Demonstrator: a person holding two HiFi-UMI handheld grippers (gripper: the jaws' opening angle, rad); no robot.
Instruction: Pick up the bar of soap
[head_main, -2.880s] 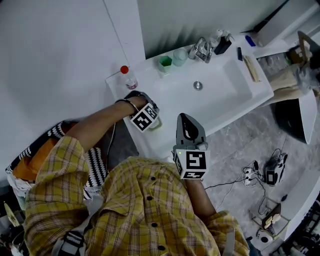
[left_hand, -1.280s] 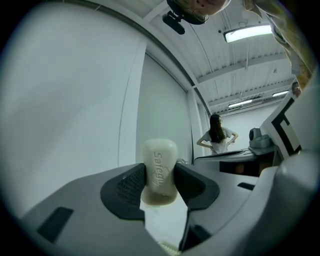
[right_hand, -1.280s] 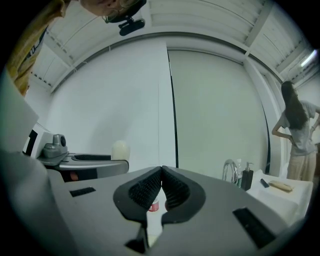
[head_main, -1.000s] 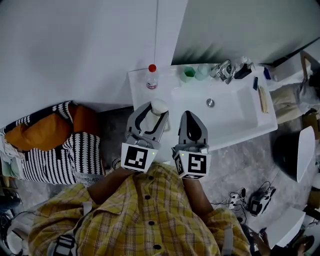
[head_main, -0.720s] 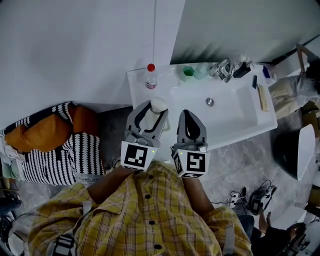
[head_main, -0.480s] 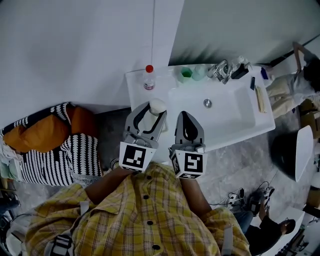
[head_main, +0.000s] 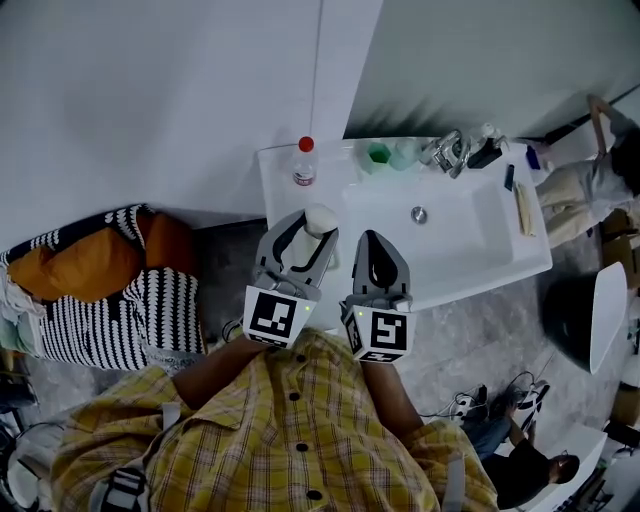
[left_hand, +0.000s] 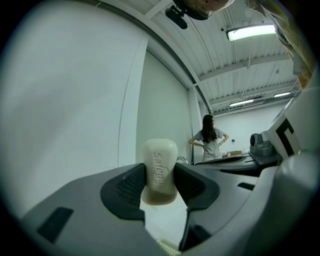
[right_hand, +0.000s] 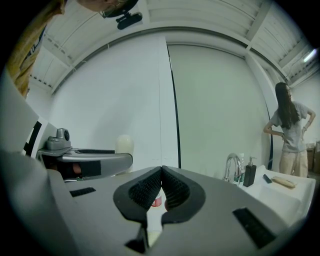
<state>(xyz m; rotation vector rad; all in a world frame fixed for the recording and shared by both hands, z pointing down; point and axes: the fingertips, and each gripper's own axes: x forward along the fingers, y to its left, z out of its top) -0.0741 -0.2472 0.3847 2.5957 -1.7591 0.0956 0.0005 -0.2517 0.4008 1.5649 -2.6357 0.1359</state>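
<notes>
White wall, white sink, grey floor

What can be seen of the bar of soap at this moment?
The cream-white rounded bar of soap looks smooth and matte, with rounded corners and embossed lettering running along its face, only partly readable. It stands on end, pinched at its lower half between the black ribbed pads of the left tongs, its top half poking out above them. In the head view it sits over the front left part of the white washbasin counter. Nothing else touches it.
</notes>
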